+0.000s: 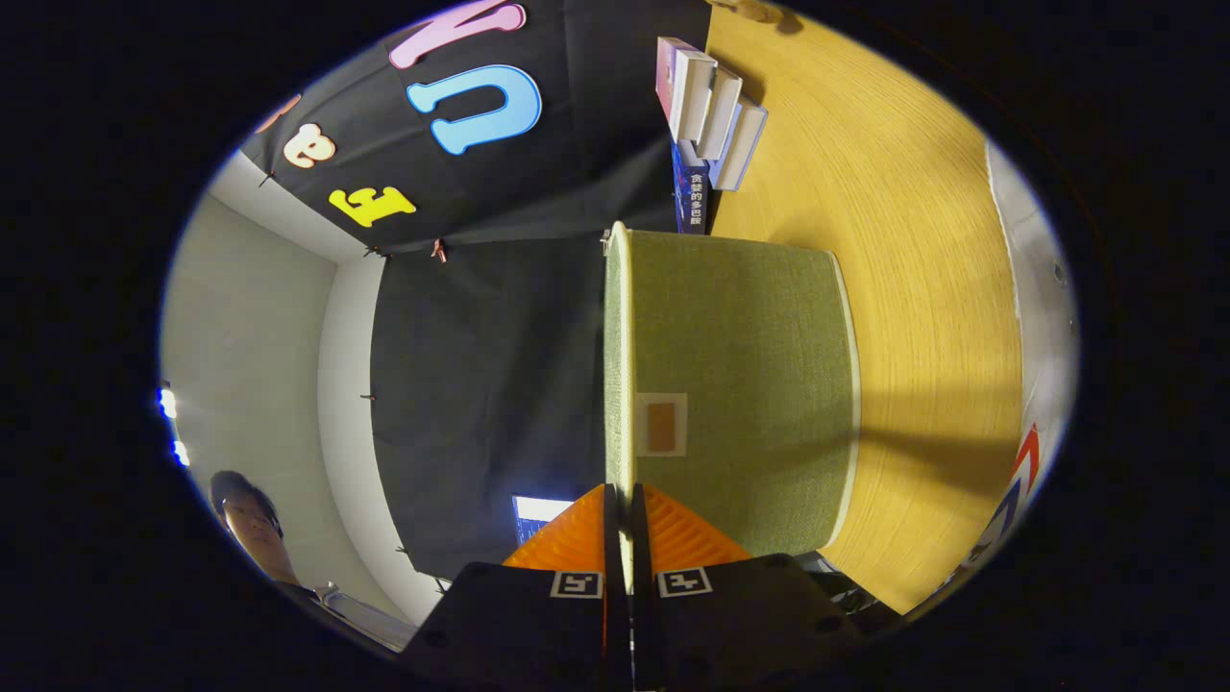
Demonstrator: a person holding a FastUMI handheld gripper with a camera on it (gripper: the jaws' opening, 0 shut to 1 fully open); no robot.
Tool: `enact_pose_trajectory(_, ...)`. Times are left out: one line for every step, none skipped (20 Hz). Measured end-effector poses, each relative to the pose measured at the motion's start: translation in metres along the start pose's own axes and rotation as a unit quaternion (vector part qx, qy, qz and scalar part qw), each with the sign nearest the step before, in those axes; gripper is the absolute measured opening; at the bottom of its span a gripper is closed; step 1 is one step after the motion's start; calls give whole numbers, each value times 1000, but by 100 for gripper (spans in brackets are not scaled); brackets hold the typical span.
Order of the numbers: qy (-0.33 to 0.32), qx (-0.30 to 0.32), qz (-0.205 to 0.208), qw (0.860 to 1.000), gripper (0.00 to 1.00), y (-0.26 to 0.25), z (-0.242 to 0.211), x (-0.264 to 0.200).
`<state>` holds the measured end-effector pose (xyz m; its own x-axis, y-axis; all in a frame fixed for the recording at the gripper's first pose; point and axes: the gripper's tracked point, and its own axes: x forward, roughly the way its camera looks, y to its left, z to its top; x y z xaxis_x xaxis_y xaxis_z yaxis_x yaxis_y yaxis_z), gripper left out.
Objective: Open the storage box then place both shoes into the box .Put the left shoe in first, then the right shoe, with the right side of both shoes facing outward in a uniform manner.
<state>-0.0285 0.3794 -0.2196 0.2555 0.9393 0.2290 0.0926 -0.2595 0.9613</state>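
I am working in a booth hung with black cloth [480,384], over a yellow wood-grain table [913,288] that is running away beyond the box. My tongs [623,524] are sitting clenched on the pale-edged lid of the green fabric storage box [615,384]: the two orange ribbed fingers [567,543] are pressing on the lid's thin edge from either side, so I am gripping it mid-opening. The lid is standing edge-on just ahead of the fingers, and the box's green fabric wall [750,384], with a small orange label patch, is stretching beyond it across the table. I am not seeing the shoes from here.

The grip is only biting on a narrow rim, so I am judging that the lid could slip out if I swing it too fast, or the light box could drag along the table instead of opening. A stack of white books [706,111] is lying near the box's far side, against the cloth. A person is standing off beside the pale wall [259,336].
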Motion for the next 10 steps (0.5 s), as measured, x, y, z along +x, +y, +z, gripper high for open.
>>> enact_pose_trajectory(-6, -7, 4, 1000, 6, 11, 0, 1)
enact_pose_trajectory(-9, -20, 5, 1000, 6, 19, 0, 2)
enact_pose_trajectory(-8, -32, 8, 999, 6, 31, -4, 4)
enact_pose_trajectory(-8, -44, 12, 999, 6, 42, -6, 7)
enact_pose_trajectory(-7, -55, 18, 998, 6, 56, -9, 13)
enact_pose_trajectory(-7, -68, 20, 997, 6, 67, -10, 18)
enact_pose_trajectory(-7, -82, 21, 996, 6, 77, -10, 25)
enact_pose_trajectory(-8, -97, 18, 995, 6, 86, -10, 31)
enact_pose_trajectory(-11, -113, 10, 993, 6, 93, -8, 40)
enact_pose_trajectory(-11, -125, 2, 992, 6, 100, -7, 47)
